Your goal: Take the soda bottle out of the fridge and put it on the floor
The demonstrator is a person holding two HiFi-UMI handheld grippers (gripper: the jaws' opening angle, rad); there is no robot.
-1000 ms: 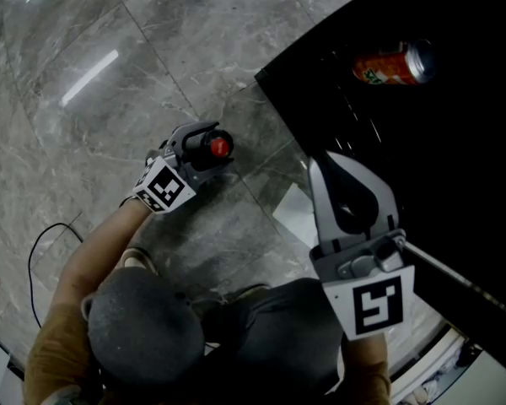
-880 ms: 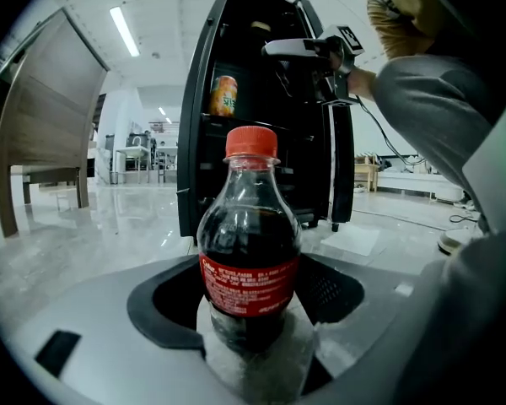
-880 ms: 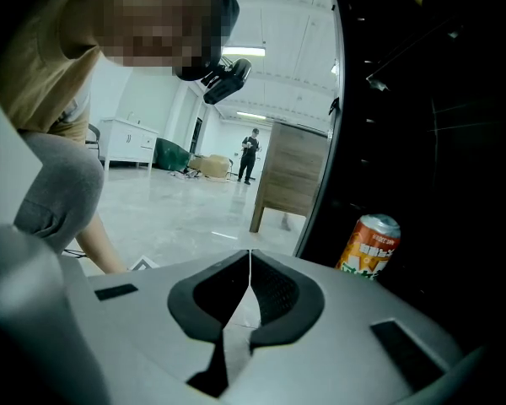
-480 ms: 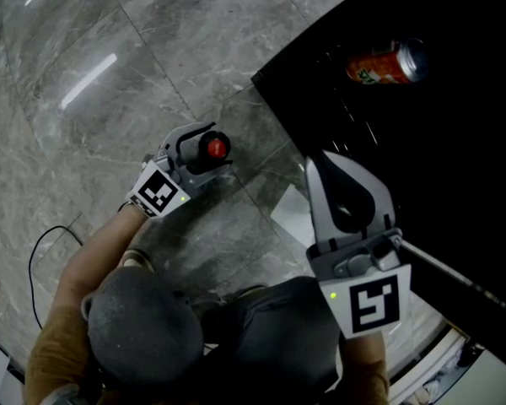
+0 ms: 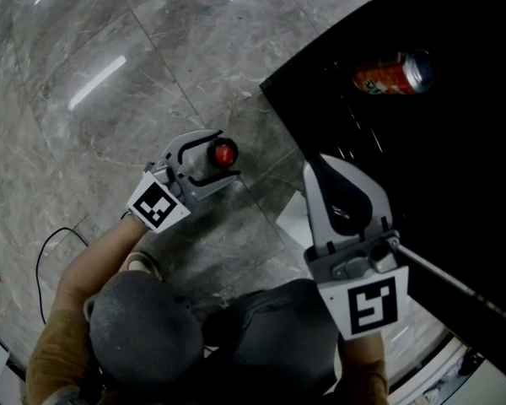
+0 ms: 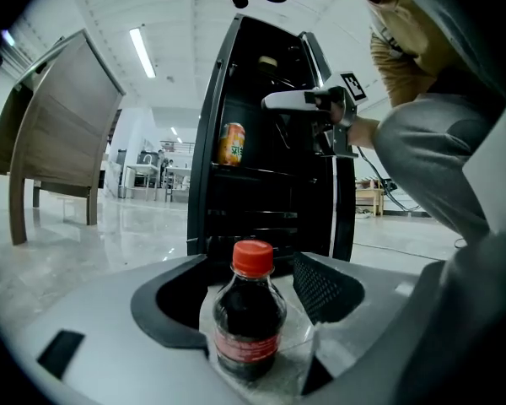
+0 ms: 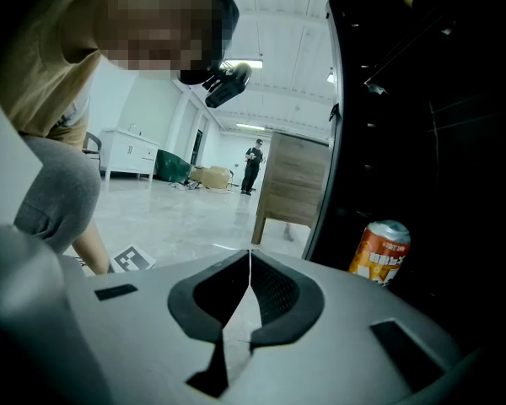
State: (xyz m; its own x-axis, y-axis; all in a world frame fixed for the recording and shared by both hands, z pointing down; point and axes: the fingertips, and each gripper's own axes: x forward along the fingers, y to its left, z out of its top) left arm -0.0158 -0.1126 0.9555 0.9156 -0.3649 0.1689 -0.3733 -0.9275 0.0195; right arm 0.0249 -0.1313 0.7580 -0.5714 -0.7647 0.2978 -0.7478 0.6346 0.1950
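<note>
Left hand-held gripper (image 5: 212, 157) first: jaws wide apart, the bottle (image 6: 249, 319) standing upright between them, and bare floor (image 5: 110, 74) shows between the bottle and the right-hand pad, so nothing is clamped. The red cap (image 5: 224, 153) pokes up between the two jaws. The bottle is out of the fridge (image 6: 270, 142) and down on the grey stone floor just in front of it, dark soda inside, red label round the middle.

Over to the right hand-held gripper (image 7: 250, 256) - jaws together, tips meeting with only a thin slit between them, nothing in there. It is held up at the open front of the fridge, higher than the bottle.

Inside the fridge, an orange can (image 7: 379, 253) sits on a shelf (image 6: 261, 169), just beyond the right hand-held gripper - the fridge is otherwise black and hard to read.

Away from the fridge, behind the left hand-held gripper, a thin dark cable (image 5: 51, 251) loops across the floor. Far off across the room, well away from the fridge, someone (image 7: 253, 167) is standing.
</note>
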